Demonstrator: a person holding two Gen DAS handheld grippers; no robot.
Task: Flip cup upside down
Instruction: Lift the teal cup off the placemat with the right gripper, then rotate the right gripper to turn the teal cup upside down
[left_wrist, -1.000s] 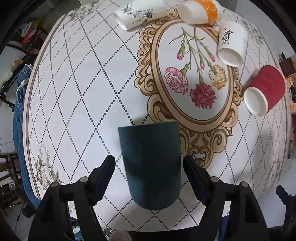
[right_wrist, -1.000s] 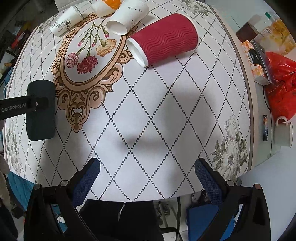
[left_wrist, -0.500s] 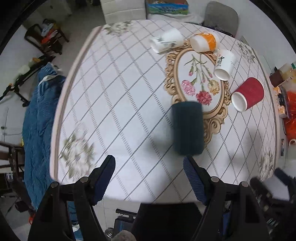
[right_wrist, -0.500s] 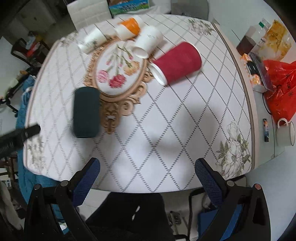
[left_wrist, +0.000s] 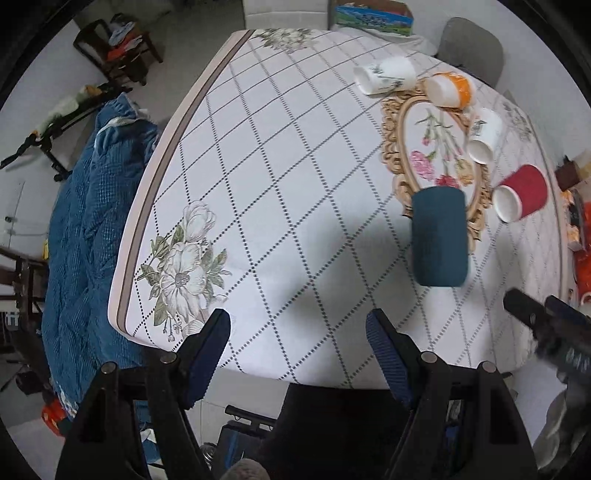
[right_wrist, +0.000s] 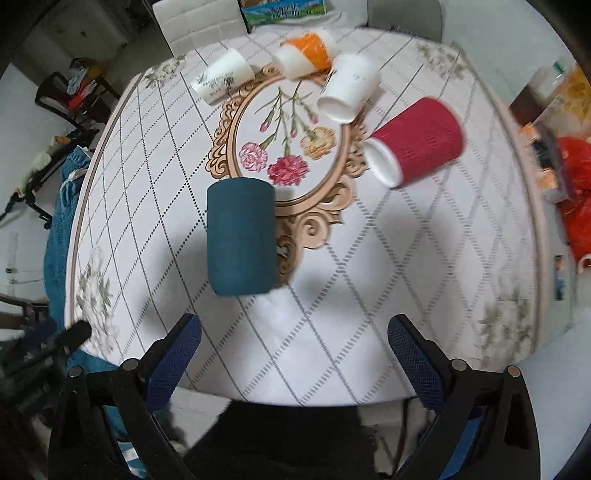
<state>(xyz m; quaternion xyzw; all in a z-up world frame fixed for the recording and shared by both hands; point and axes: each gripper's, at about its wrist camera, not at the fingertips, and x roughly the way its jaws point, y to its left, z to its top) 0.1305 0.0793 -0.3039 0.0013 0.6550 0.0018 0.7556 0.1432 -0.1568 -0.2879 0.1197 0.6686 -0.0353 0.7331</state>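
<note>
A dark teal cup (left_wrist: 439, 236) stands upside down on the table, its flat base on top; it also shows in the right wrist view (right_wrist: 239, 235). My left gripper (left_wrist: 297, 341) is open and empty, above the table's near edge, well left of and behind the cup. My right gripper (right_wrist: 293, 349) is open and empty, near the front edge, right of the teal cup. The right gripper's dark fingertips (left_wrist: 532, 314) show at the right edge of the left wrist view.
A red ribbed cup (right_wrist: 417, 142), two white cups (right_wrist: 349, 88) (right_wrist: 221, 79) and an orange-and-white cup (right_wrist: 304, 53) lie on their sides at the far part of the table (right_wrist: 406, 258). Blue bedding (left_wrist: 92, 206) lies left of the table. Clutter (right_wrist: 569, 177) sits at the right.
My left gripper has let go of the teal cup and pulled back and to the left. Both grippers have risen and backed away from the table. The cup stands alone.
</note>
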